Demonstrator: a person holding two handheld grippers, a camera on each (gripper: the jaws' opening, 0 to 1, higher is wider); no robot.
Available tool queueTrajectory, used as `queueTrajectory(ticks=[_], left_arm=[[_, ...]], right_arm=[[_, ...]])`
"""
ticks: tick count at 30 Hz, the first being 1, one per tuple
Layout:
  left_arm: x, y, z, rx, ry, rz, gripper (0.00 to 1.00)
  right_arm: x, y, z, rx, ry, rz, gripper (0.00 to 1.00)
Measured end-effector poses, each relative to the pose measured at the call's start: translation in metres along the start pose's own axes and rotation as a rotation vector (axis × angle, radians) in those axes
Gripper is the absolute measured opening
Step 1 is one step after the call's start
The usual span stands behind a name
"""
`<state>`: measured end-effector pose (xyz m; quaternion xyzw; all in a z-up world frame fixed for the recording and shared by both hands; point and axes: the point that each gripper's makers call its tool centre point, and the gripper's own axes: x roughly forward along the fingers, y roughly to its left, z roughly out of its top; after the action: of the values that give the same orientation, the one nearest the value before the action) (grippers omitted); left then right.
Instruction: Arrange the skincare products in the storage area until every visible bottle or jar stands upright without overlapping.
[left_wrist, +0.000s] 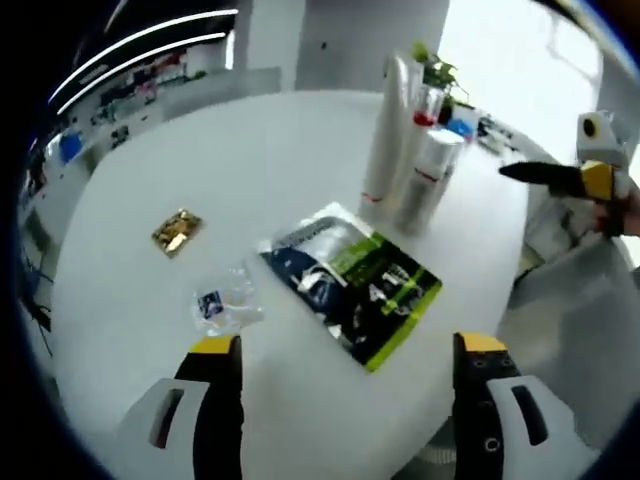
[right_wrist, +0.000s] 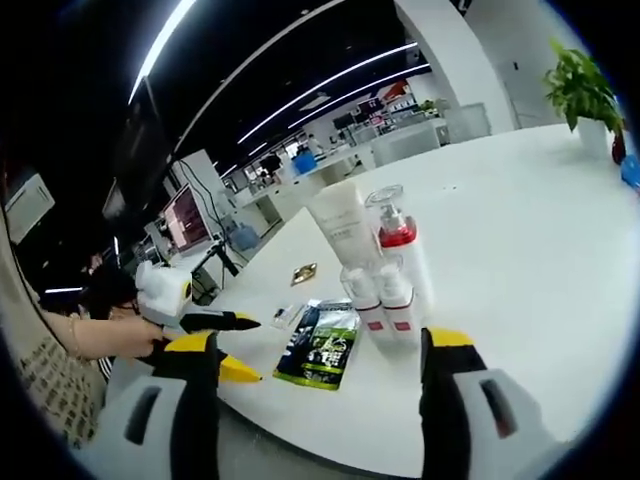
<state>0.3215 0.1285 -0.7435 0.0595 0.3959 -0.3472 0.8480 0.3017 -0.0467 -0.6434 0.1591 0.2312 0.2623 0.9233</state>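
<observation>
A: Near the far edge of the round white table, a cluster of tall white and silver skincare bottles with red bands stands upright — in the right gripper view the same group sits just ahead.

B: And what lies flat?

A: A dark green-and-white foil sachet, long axis slanting toward the near edge, with a small clear plastic packet and a small gold foil packet to its left.

B: The tongs?

A: The left gripper is spread wide, empty; the right gripper likewise, I think — its view is distorted. The sachet lies straight ahead of the left one, which is probably nearer.
</observation>
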Motion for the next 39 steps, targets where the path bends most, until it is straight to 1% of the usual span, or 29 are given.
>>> queueTrajectory(ticks=[4,8,10,12,16,20,21,23,25,29,34,39], left_arm=[[-0.016,-0.003,-0.009,-0.046,0.0,0.008,0.87],[-0.034,-0.005,-0.009,-0.057,-0.033,0.027,0.92],[-0.044,-0.005,-0.007,-0.062,-0.064,0.038,0.94],[-0.054,-0.002,-0.006,-0.076,-0.095,0.07,0.97],[-0.07,-0.003,-0.008,-0.112,-0.125,0.078,0.97],[-0.085,0.0,-0.013,-0.12,-0.138,0.1,0.97],[-0.088,0.0,-0.012,-0.121,-0.141,0.109,0.97],[-0.095,0.001,-0.005,-0.119,-0.17,0.125,0.97],[-0.099,0.003,-0.002,-0.117,-0.184,0.137,0.97],[-0.101,0.007,-0.006,-0.109,-0.193,0.161,0.97],[-0.098,0.005,-0.006,-0.084,-0.187,0.168,0.97],[-0.097,0.007,-0.009,-0.091,-0.178,0.164,0.97]], right_arm=[[-0.003,0.004,0.001,-0.009,-0.002,0.003,0.85],[-0.006,0.008,0.001,-0.015,-0.005,0.008,0.86],[-0.008,0.01,0.0,-0.017,-0.003,0.011,0.86],[-0.01,0.011,-0.001,-0.014,-0.001,0.013,0.87],[-0.013,0.015,-0.004,-0.02,0.0,0.013,0.88],[-0.015,0.017,-0.005,-0.03,-0.004,0.012,0.89],[-0.015,0.018,-0.005,-0.033,-0.008,0.012,0.89],[-0.015,0.017,-0.005,-0.035,-0.012,0.009,0.89],[-0.014,0.017,-0.006,-0.048,-0.01,0.006,0.89],[-0.015,0.017,-0.006,-0.053,-0.018,0.006,0.89],[-0.016,0.017,-0.006,-0.065,-0.03,0.002,0.89],[-0.016,0.016,-0.008,-0.075,-0.024,-0.002,0.88]])
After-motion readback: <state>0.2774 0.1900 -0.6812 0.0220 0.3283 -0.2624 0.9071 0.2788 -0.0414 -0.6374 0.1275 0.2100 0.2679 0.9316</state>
